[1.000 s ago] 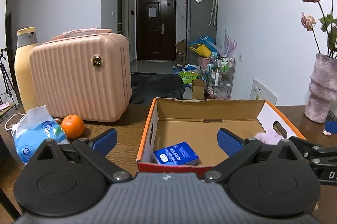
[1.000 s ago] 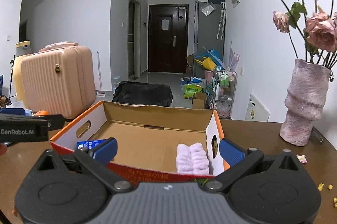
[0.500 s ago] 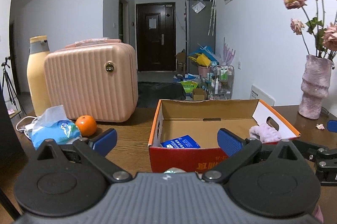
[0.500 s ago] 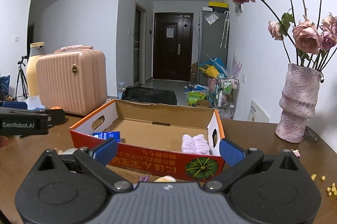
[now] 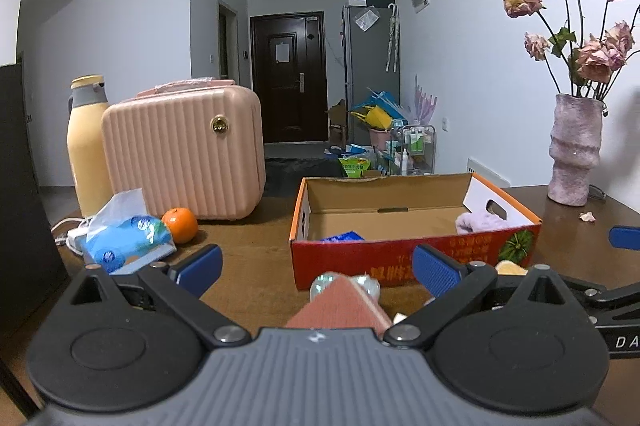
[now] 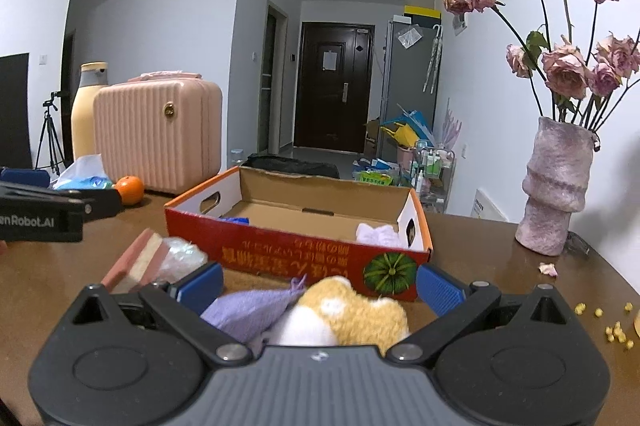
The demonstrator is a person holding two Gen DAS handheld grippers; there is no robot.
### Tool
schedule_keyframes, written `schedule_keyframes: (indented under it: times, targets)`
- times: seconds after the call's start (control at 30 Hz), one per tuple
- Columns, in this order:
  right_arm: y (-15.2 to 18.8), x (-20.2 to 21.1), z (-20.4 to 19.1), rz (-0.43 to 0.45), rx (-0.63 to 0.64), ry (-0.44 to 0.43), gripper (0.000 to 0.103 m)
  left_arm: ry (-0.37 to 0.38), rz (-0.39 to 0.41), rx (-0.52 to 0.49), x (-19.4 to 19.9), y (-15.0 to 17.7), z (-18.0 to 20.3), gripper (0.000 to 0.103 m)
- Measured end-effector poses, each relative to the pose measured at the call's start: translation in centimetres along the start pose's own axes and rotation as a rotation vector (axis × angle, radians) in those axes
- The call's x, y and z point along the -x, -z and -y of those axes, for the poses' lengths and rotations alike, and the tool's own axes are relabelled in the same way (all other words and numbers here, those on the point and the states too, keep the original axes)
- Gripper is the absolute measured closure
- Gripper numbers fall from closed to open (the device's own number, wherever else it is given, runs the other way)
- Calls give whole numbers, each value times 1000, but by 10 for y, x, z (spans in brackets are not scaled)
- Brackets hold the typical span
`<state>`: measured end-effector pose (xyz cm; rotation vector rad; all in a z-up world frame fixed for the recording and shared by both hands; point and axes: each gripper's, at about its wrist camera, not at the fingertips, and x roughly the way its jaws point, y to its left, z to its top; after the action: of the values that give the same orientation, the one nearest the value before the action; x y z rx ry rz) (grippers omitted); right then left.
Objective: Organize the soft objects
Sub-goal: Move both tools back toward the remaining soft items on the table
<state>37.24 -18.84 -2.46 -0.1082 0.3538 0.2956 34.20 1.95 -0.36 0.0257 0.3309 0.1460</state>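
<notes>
You held both tools over a dark brown wooden bench in a white-walled flat, a hallway behind it running to a dark front door and a grey fridge. Your left hand-held gripper stood wide open and empty above a pink-and-cream sponge, with crinkled clear plastic just beyond it. Your right hand-held gripper was equally spread, gripping nothing, with a tan-and-white plush toy and a lilac cloth lying between its blue pads. An open red-and-orange cardboard box sat just ahead, printed with a watermelon and yellow Chinese characters too small to read; a lilac fluffy cloth and a blue packet lay inside. To the left stood a pink ribbed case, a cream flask, an orange and a blue tissue pack. On the right stood a mauve vase of dried roses, with yellow crumbs scattered near it. Your left tool's side read "Robot.AI" in the right camera.
</notes>
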Motion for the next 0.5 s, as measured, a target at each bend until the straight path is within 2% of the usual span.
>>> schedule_keyframes:
  times: [0.5]
  targets:
    - [39, 42, -4, -48, -48, 0, 0, 37, -78, 36, 41, 37, -17, 0]
